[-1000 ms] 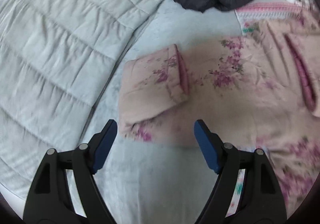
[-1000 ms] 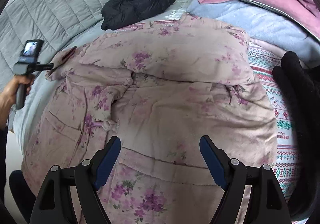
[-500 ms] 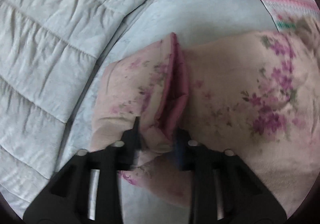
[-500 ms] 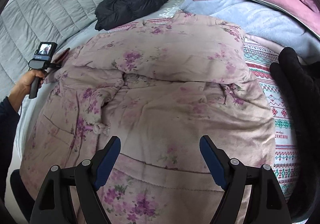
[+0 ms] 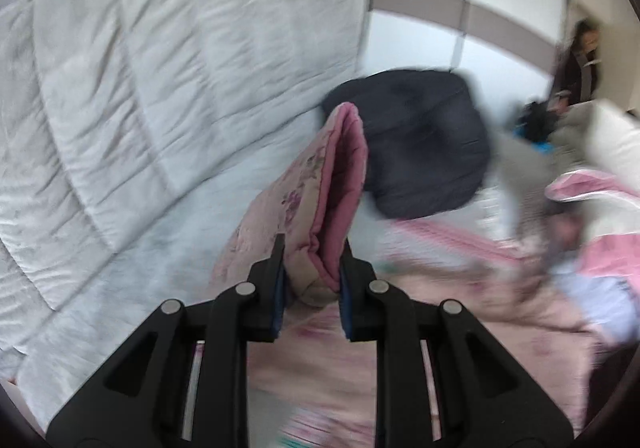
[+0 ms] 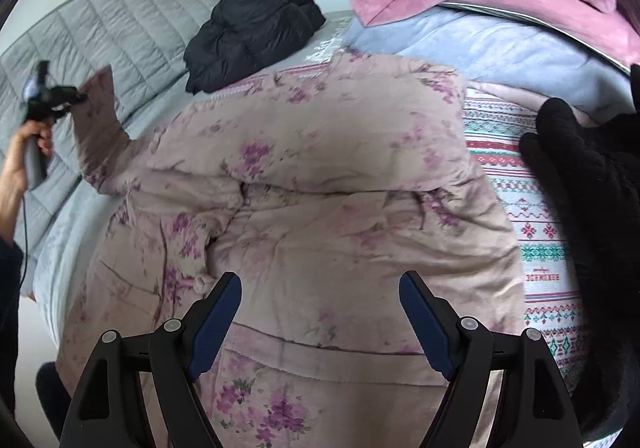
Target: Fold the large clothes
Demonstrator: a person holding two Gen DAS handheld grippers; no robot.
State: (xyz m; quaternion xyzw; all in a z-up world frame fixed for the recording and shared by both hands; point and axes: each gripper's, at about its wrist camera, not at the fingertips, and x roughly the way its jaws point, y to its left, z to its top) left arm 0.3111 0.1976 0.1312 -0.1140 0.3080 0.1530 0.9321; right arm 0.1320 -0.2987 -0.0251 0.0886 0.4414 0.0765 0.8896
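The padded floral robe (image 6: 304,183), pale pink with purple blossoms, lies spread across the bed (image 6: 72,224) and fills the centre of the right wrist view. Its long axis runs from the lower edge of that frame toward the upper centre, with one sleeve (image 6: 100,119) extending to the upper left. The sleeve end is raised clear of the bed; the rest of the garment lies flat, creased across its middle. In the left wrist view the sleeve cuff (image 5: 320,215) stands near vertical at frame centre, its darker pink lining facing right and its tip pointing to the top of the frame. The left tool (image 5: 312,280) is closing, with both pads pressed on the cuff's lower end; this view is motion-blurred toward the right. In the right wrist view the same tool appears at the far left, carried by the person's left hand (image 6: 28,151). The right tool (image 6: 320,312) stands wide open at the lower centre, over the robe's lower panel, with nothing between its blue pads. A black puffer jacket (image 6: 252,31) lies bunched at the upper centre, beyond the robe and apart from it, next to the grey quilted headboard (image 6: 120,31). Pink and pale blue bedding (image 6: 480,7) is heaped at the upper right. A patterned knit blanket (image 6: 532,232) shows under the robe's right edge, with a black garment (image 6: 592,207) at the far right. No container is visible.
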